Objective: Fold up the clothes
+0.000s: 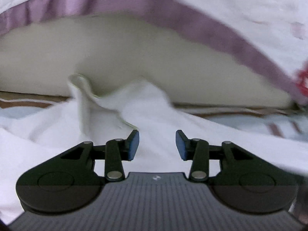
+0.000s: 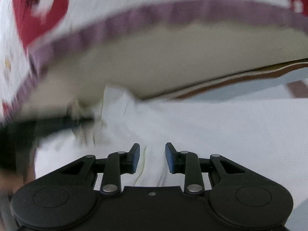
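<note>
My left gripper (image 1: 157, 144) sits closest in its own view, blue pads apart with nothing pinched between them, just above the white garment (image 1: 134, 111), which lies rumpled on the bed right under both claws. My right gripper (image 2: 152, 157) also stands apart; a crease of the same white cloth (image 2: 211, 127) runs up through its gap, but the pads do not seem to press on it. The raised fold (image 1: 82, 100) ahead of my left claw stands loosely and, I judge, could slump and spoil the crease, since nothing grips it. The big pillow (image 1: 144, 52) with its purple border (image 1: 192, 19) crowds close, so a lifted edge might snag on it. The right view is badly smeared: a dark blurred shape (image 2: 28, 129) at its left I cannot identify, and the garment's outline is cut off on all sides
</note>
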{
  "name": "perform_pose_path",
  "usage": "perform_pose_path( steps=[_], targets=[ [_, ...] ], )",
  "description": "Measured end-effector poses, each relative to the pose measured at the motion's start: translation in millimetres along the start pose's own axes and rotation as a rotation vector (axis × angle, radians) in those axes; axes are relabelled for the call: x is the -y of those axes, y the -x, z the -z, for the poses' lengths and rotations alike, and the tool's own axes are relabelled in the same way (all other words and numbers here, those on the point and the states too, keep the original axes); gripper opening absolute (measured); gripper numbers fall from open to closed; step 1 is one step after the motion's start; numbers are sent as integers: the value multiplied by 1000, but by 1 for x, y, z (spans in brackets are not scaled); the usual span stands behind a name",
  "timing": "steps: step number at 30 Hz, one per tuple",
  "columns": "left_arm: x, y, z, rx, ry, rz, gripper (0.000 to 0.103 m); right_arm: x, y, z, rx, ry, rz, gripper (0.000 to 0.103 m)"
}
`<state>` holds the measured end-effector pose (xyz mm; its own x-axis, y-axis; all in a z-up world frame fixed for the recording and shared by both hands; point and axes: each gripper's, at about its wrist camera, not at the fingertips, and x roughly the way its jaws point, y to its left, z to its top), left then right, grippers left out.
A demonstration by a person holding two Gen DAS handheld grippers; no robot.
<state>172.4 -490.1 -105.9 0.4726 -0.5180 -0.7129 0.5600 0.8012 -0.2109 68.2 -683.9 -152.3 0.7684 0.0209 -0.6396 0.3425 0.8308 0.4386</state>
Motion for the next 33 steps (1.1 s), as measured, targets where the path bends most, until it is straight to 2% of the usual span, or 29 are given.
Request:
perform_pose_path(
  steps=[2, 3, 6, 9, 10, 12, 13, 15, 19, 22, 26, 27, 30, 33],
  targets=[
    [24, 15, 12, -31, -28, 69, 46, 19, 37, -8, 35, -93, 23, 46],
    [40, 17, 19, -48, -41, 100, 47, 30, 57, -9, 53, -143, 41, 47],
    [84, 20, 43, -98, -87, 190, 47, 72, 116, 1, 25, -235, 87, 50],
    [128, 16, 69, -125, -169, 237, 47, 119, 166, 5, 34, -302, 130, 51],
    [146, 18, 79, -124, -219, 242, 47, 136, 183, 7, 69, -327, 177, 53],
    [176, 19, 97, -129, -324, 202, 47, 169, 208, 21, 143, -385, 333, 54],
    [187, 14, 107, -129, -368, 182, 47, 187, 216, 31, 198, -432, 439, 54],
    [204, 5, 119, -138, -411, 167, 47, 222, 226, 49, 268, -572, 548, 55],
    [220, -10, 127, -160, -404, 161, 47, 278, 216, 57, 430, -835, 479, 55],
    [218, -16, 126, -164, -376, 157, 44, 288, 193, 47, 444, -856, 548, 55],
    [208, -21, 124, -153, -377, 182, 47, 288, 169, 34, 388, -814, 710, 55],
    [207, -22, 124, -153, -381, 189, 47, 291, 164, 31, 382, -812, 714, 55],
    [202, -26, 124, -160, -376, 215, 47, 305, 157, 36, 392, -849, 651, 55],
    [197, -27, 124, -149, -365, 230, 47, 309, 151, 37, 460, -811, 623, 53]
  ],
)
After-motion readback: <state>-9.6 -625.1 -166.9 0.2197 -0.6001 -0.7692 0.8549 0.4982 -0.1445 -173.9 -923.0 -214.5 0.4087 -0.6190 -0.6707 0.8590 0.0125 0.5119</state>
